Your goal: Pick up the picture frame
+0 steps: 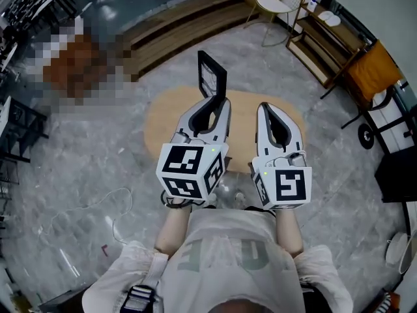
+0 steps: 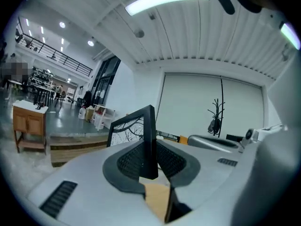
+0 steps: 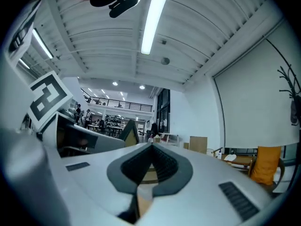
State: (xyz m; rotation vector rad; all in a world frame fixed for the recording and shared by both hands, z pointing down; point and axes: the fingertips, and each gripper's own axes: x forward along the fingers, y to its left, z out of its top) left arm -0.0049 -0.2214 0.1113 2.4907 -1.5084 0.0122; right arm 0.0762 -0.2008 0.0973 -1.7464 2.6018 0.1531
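A black picture frame (image 1: pixel 212 74) with a pale branch print stands upright in the air above the oval wooden table (image 1: pixel 156 119). My left gripper (image 1: pixel 212 102) is shut on the frame's lower edge. In the left gripper view the frame (image 2: pixel 141 126) rises edge-on from between the ribbed pads (image 2: pixel 129 160), and the left gripper (image 2: pixel 151 169) points about level. My right gripper (image 1: pixel 266 108) hovers beside it to the right, shut with nothing in it. In the right gripper view that gripper (image 3: pixel 149 160) has its pads together, tips meeting.
Below me lies a grey marble floor with a thin cable (image 1: pixel 114 207). Wooden steps (image 1: pixel 182 25) run along the back. A wire chair (image 1: pixel 277 5) and a low wooden shelf (image 1: pixel 329 47) stand at the back right, with an orange cloth (image 1: pixel 374 67) beside it.
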